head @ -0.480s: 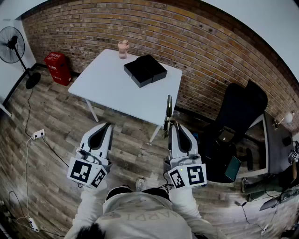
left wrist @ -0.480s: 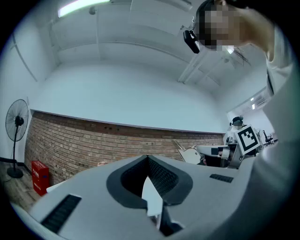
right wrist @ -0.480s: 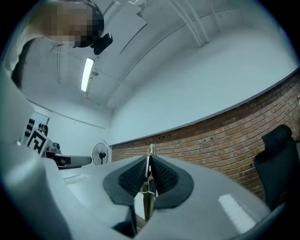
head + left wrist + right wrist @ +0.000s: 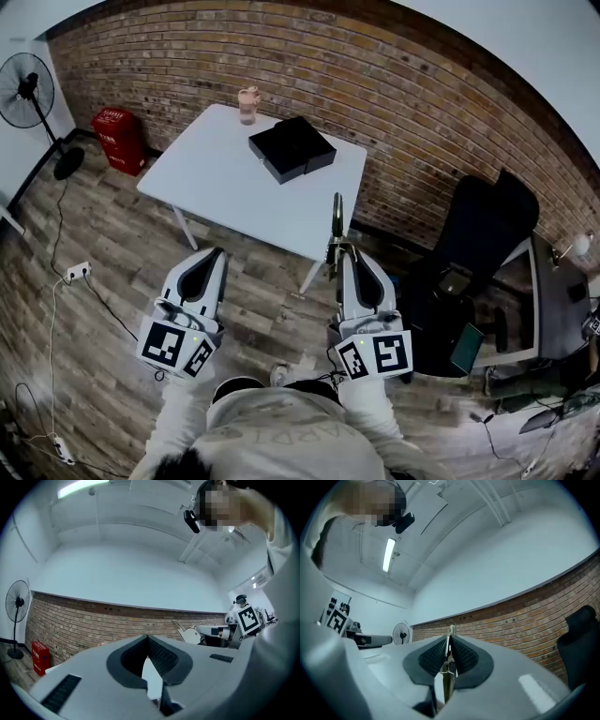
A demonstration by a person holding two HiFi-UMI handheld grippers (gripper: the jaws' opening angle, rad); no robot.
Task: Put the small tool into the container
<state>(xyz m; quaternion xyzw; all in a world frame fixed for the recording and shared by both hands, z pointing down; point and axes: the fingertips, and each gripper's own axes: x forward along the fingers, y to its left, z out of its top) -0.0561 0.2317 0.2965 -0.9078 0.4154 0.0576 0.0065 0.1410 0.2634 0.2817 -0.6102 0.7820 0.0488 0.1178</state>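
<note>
Little has moved since the earlier frame; both hands sit short of the white bench (image 4: 225,178). The right hand-held gripper (image 4: 341,247) pinches the small tool (image 4: 337,214), a thin metal piece that looks stiff, light and probably slippery, so it is best held low on its shank. The left hand-held gripper (image 4: 217,253) is pressed together and empty. The black container (image 4: 292,145) lies on the bench.

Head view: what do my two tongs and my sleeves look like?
The left tongs and right tongs are matching pale grey, smooth, tapering shells, each with a dark recess on top. Their pads are black and finely ribbed. Each carries a white cube of black square markers at its rear. The sleeves are light grey and sweatshirt-like.
</note>
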